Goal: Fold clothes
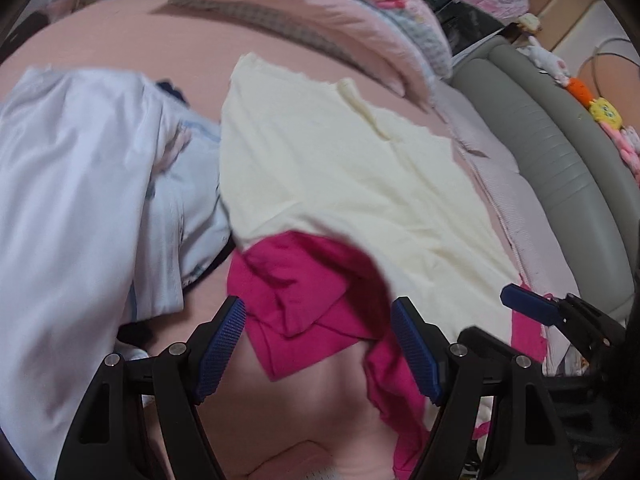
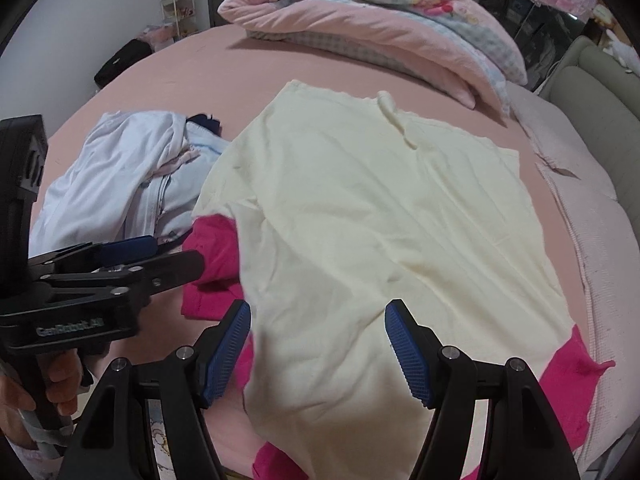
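A cream garment (image 2: 360, 208) (wrinkled, over magenta clothing (image 1: 304, 304)) is spread flat, long axis toward 1 o'clock; both hand-held grippers (image 1: 320, 350) (image 2: 318, 354) are held apart, empty.

Both wrist views low, close over bed (image 2: 240, 64), facing headboard; share cream garment (image 1: 340, 168) (image 2: 380, 208).

L tool (image 1: 320, 344) & R tool (image 2: 318, 354) both w/ jaws spread wide, gripping nothing.

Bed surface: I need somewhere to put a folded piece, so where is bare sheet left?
Bare pink sheet lies between the cream garment and the folded quilt. Crowded: the white clothes pile and magenta garment at the cream garment's side.
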`<action>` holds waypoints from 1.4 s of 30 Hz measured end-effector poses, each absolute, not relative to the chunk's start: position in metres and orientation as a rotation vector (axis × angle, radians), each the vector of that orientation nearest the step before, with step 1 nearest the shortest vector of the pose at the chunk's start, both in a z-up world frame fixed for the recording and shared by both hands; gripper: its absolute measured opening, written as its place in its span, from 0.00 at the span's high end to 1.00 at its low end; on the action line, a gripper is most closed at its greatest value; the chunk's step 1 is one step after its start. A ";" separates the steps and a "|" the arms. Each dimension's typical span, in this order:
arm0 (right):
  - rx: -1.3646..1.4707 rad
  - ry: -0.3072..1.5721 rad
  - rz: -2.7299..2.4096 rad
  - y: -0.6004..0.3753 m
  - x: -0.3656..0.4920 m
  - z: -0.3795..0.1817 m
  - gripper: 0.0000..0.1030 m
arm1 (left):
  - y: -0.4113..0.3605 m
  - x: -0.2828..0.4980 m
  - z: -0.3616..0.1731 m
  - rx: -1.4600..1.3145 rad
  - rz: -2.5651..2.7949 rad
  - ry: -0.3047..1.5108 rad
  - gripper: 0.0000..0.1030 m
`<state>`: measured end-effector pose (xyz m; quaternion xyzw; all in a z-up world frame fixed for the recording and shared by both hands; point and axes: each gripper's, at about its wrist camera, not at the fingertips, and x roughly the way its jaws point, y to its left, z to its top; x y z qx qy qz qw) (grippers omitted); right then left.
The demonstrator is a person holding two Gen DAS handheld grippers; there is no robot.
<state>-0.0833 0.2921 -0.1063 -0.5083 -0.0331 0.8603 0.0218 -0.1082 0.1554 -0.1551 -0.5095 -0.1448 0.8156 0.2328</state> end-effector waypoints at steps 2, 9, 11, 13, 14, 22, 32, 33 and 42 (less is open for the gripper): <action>-1.594 -0.134 2.657 0.287 -0.084 -0.112 0.33 | 0.155 -0.110 -0.161 -1.414 2.239 -0.408 0.28; -1.575 -0.176 2.643 0.292 -0.078 -0.109 0.33 | 0.170 -0.098 -0.141 -1.423 2.262 -0.319 0.28; -1.572 -0.157 2.642 0.295 -0.079 -0.108 0.33 | 0.174 -0.094 -0.136 -1.438 2.277 -0.279 0.28; -1.576 -0.133 2.654 0.297 -0.081 -0.109 0.33 | 0.176 -0.091 -0.132 -1.468 2.277 -0.258 0.28; -1.580 -0.122 2.661 0.297 -0.081 -0.109 0.33 | 0.177 -0.089 -0.131 -1.485 2.274 -0.251 0.28; -1.654 -0.081 2.643 0.300 -0.070 -0.108 0.33 | 0.181 -0.071 -0.118 -1.458 2.306 -0.134 0.28; -1.707 -0.188 2.659 0.284 -0.070 -0.125 0.33 | 0.175 -0.082 -0.152 -1.522 2.332 -0.120 0.28; -1.725 -0.210 2.647 0.282 -0.071 -0.130 0.33 | 0.175 -0.085 -0.157 -1.528 2.349 -0.089 0.28; -1.871 -0.437 2.568 0.267 -0.090 -0.162 0.33 | 0.168 -0.103 -0.193 -1.609 2.368 -0.114 0.28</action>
